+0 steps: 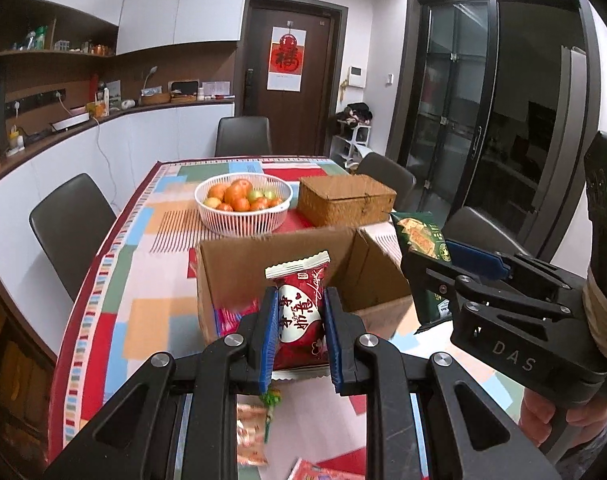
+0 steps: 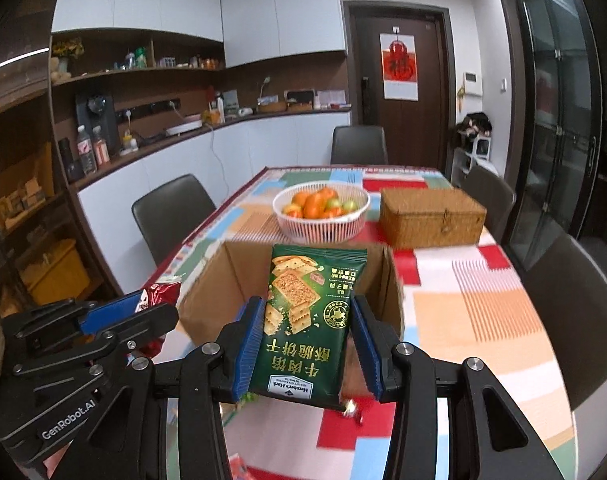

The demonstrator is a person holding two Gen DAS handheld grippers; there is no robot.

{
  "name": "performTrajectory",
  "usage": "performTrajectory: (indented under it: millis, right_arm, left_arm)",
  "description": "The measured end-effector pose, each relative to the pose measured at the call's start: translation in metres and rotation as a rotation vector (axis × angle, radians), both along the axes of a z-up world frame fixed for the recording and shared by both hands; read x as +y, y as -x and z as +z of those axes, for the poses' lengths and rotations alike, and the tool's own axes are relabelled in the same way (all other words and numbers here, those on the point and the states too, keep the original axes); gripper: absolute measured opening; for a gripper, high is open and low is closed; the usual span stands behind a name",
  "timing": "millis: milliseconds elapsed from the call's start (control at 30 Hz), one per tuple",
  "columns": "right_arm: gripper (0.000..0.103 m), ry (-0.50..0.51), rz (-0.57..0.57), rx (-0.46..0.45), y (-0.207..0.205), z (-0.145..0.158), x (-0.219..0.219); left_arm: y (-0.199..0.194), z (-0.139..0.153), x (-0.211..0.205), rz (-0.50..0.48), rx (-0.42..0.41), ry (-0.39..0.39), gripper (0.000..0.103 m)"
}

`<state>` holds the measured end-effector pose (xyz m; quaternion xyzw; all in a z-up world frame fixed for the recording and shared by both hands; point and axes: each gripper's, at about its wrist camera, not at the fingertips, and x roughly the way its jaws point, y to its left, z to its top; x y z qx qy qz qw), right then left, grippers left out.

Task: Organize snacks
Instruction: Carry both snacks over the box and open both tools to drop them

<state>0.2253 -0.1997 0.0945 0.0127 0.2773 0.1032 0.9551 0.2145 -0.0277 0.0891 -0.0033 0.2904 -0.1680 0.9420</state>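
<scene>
1. The left gripper [image 1: 297, 330] is clenched on a red packet [image 1: 299, 316], its blue fingers [image 1: 265, 336] pressing the two long sides. The packet stands upright, long axis running toward 12 o'clock, its crimped top edge farthest from the jaws.
2. The right gripper [image 2: 307, 346] grips a green cracker bag [image 2: 309, 320] the same way: long axis toward 12 o'clock, print upside down.
3. The cardboard box [image 1: 239, 276] lies open at 12 o'clock from both jaws, its near wall just beyond each packet. In the left view, the red packet overlaps the box mouth; in the right view, the cracker bag covers the opening's middle.
4. Both arms look about equally near; neither packet is inside yet. My reading is that each needs a short push toward 12 o'clock, then down.
5. From the left gripper, the right one sits at 3 o'clock, close enough to crowd the opening.
6. Loose packets [image 1: 251, 432] lie on the tablecloth [image 1: 115, 288] at 6 o'clock.
7. Farther at 12 o'clock: a fruit basket [image 1: 243, 204] and a wicker box [image 1: 345, 200].
</scene>
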Motion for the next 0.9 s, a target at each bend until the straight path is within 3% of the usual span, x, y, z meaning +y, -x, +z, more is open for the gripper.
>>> performTrajectory:
  millis: [333,633,667,700,733,900]
  right_arm:
    - [0.045,0.029,0.036,0.037,-0.050,0.011,0.007]
    - [0.042,0.046,-0.003,0.136,-0.103,-0.010,-0.001]
    - [0.042,0.036,-0.003,0.147,-0.106,-0.012,-0.002]
    - [0.042,0.024,-0.007,0.158,-0.108,-0.014,-0.004]
    - [0.042,0.015,-0.011,0.159,-0.107,-0.015,-0.005]
    - [0.042,0.033,-0.012,0.169,-0.101,-0.022,-0.006]
  left_arm:
    - [-0.053,0.005,-0.002,0.006,0.061,-0.002,0.022]
    - [-0.105,-0.023,-0.009,0.026,0.150,-0.080,0.024]
    - [-0.107,-0.025,-0.010,0.029,0.153,-0.093,0.033]
    - [-0.108,-0.027,-0.012,0.045,0.153,-0.113,0.050]
    - [-0.107,-0.028,-0.011,0.055,0.144,-0.114,0.055]
    - [-0.086,-0.029,-0.010,0.027,0.128,-0.101,0.056]
